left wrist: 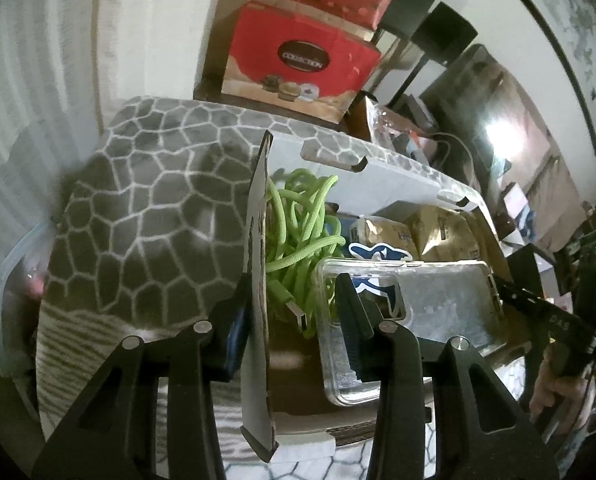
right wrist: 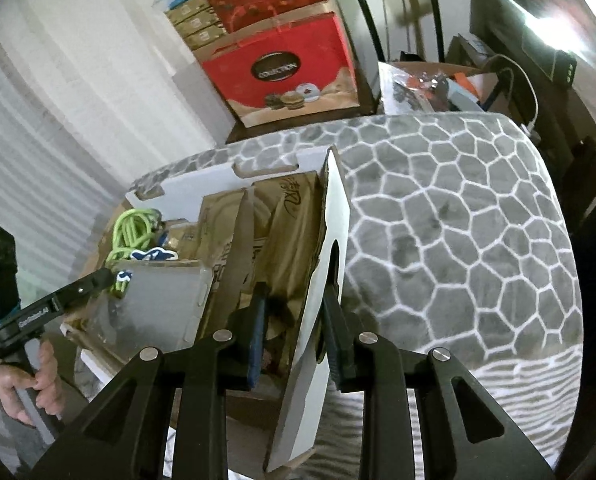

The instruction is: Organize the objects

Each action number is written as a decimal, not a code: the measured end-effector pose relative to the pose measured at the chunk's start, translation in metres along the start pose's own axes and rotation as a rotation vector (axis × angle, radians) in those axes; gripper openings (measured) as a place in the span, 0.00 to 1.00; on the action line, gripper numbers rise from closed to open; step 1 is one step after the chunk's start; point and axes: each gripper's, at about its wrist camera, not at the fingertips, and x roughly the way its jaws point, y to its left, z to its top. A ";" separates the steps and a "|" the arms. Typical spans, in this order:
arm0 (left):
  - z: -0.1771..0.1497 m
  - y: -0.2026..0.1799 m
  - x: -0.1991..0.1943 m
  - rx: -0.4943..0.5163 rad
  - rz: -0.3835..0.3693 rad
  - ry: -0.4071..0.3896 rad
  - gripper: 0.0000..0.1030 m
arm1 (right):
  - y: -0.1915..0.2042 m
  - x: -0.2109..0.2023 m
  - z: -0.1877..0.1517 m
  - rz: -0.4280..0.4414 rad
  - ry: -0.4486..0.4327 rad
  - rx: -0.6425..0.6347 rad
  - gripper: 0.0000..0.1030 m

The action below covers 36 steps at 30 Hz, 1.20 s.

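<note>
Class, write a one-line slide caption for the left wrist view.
Left gripper straddles the box's side wall; green cord and clear phone case lie inside.

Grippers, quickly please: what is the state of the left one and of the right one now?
Left gripper: open, its fingers straddle the left box flap, not clamped.
Right gripper: open, its fingers straddle the right box flap.

Box (right wrist: 202, 184) is set on blanket (right wrist: 458, 220). Cable (left wrist: 298, 216) and phone case (left wrist: 438, 304) are held inside, cable to the left; packets (left wrist: 430, 232) behind the case.
</note>
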 end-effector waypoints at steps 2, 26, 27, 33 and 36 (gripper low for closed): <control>0.002 -0.003 0.006 0.002 0.008 0.006 0.35 | -0.005 0.002 0.000 -0.002 -0.004 0.005 0.26; -0.030 -0.027 -0.062 0.114 0.099 -0.133 0.72 | 0.017 -0.070 -0.032 -0.173 -0.188 -0.073 0.78; -0.033 -0.029 -0.066 0.118 0.105 -0.140 0.74 | 0.022 -0.074 -0.037 -0.169 -0.198 -0.079 0.81; -0.051 -0.039 -0.086 0.141 0.123 -0.170 0.82 | 0.040 -0.083 -0.057 -0.166 -0.201 -0.093 0.86; -0.057 -0.041 -0.093 0.140 0.124 -0.184 0.88 | 0.047 -0.087 -0.066 -0.199 -0.211 -0.091 0.92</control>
